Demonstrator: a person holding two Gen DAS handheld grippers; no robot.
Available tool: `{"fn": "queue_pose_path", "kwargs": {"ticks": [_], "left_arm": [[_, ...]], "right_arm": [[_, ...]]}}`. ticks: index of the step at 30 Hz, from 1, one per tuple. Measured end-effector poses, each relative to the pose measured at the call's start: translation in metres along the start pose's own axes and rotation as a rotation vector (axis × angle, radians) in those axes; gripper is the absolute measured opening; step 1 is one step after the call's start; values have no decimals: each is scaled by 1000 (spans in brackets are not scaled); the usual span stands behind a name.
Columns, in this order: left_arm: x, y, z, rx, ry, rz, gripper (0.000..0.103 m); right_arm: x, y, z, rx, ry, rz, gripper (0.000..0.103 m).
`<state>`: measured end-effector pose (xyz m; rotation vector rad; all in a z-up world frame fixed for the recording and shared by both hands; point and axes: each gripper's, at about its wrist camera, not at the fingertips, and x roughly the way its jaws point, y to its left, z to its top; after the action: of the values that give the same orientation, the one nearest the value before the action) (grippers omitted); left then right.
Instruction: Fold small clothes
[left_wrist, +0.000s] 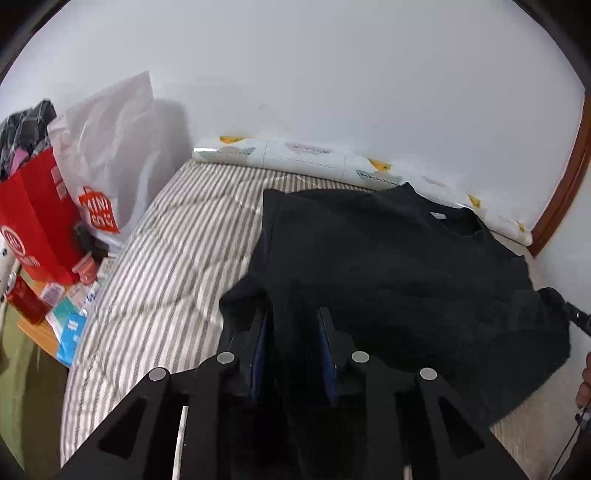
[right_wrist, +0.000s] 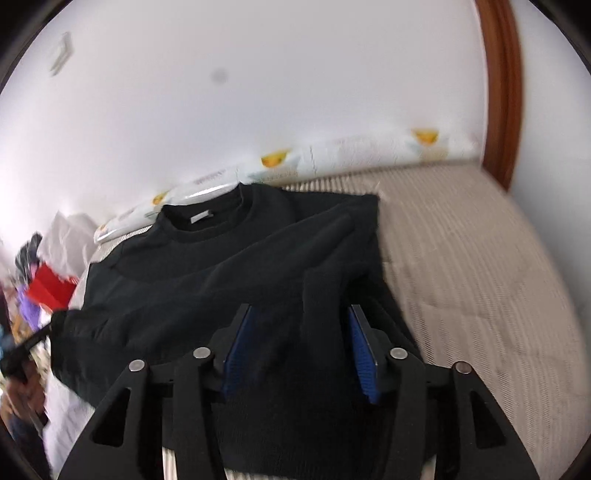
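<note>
Looking along the left claw, a black sweater lies on a striped bed; the claw's blue pads stand slightly apart, with sweater fabric between them, ungripped. Red and white shopping bags stand at the left. From the right view, the right claw is parted wider over the sweater's folded-in sleeve, not pinching it.

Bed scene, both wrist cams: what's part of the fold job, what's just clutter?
Job:
- black sweater, flat on the striped bed
- left gripper, right gripper, both open over its hem

Clutter:
- red bag
- white shopping bag
- patterned roll by the wall
- boxes on the side table
</note>
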<state>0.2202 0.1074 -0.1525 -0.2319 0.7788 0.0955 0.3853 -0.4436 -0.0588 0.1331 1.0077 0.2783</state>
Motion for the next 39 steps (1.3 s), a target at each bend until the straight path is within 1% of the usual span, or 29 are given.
{"fn": "queue_pose_path", "kwargs": {"ticks": [1, 3, 4, 5, 7, 11, 14, 17, 19, 21, 23, 26, 30, 32, 33, 34, 35, 36, 37, 38, 39], "left_arm": [[-3, 2, -2, -11, 4, -15, 27], [-11, 9, -11, -42, 13, -49, 38], [-14, 11, -15, -55, 20, -60, 48], [-18, 14, -20, -66, 24, -69, 52], [-27, 18, -31, -79, 22, -79, 52], [-39, 26, -57, -93, 52, -76, 53], [-44, 31, -76, -99, 68, -71, 54], [-42, 36, -86, -125, 87, -101, 54], [-38, 39, -90, -140, 97, -108, 54], [-33, 40, -92, -151, 106, -112, 54], [-28, 41, -91, -167, 110, -125, 54], [-22, 41, -86, -178, 100, -133, 54], [-12, 38, -78, -186, 79, -120, 54], [-8, 35, -76, -177, 75, -110, 53], [-7, 33, -74, -173, 74, -104, 53], [-6, 32, -73, -171, 73, -97, 53], [-5, 30, -72, -167, 73, -90, 45], [-5, 30, -72, -166, 75, -95, 37], [-5, 30, -73, -169, 77, -97, 21], [-6, 30, -73, -171, 78, -101, 16], [-9, 31, -73, -171, 72, -102, 14]], "right_arm": [[-10, -4, -6, 12, -12, -15, 52], [-26, -17, -19, 68, -23, -46, 52], [-31, -25, -27, 94, -10, -60, 52], [-33, -31, -33, 114, -1, -77, 52], [-38, -41, -46, 150, 7, -95, 52], [-36, -51, -65, 201, 33, -97, 52], [-34, -56, -71, 226, 31, -106, 52], [-31, -60, -69, 274, 17, -73, 52], [-27, -62, -67, 305, 29, -45, 52], [-20, -62, -63, 326, 44, -35, 52], [-12, -60, -59, 326, 63, -63, 52], [-2, -57, -56, 332, 74, -62, 51], [13, -57, -54, 342, 96, -70, 48], [20, -57, -55, 356, 103, -59, 46], [23, -58, -55, 364, 106, -50, 44], [26, -58, -55, 371, 104, -41, 42], [26, -58, -55, 372, 102, -40, 40], [26, -56, -53, 364, 101, -34, 34], [25, -54, -53, 351, 98, -25, 28], [23, -51, -52, 335, 95, -22, 26], [20, -49, -52, 315, 94, -21, 23]]}}
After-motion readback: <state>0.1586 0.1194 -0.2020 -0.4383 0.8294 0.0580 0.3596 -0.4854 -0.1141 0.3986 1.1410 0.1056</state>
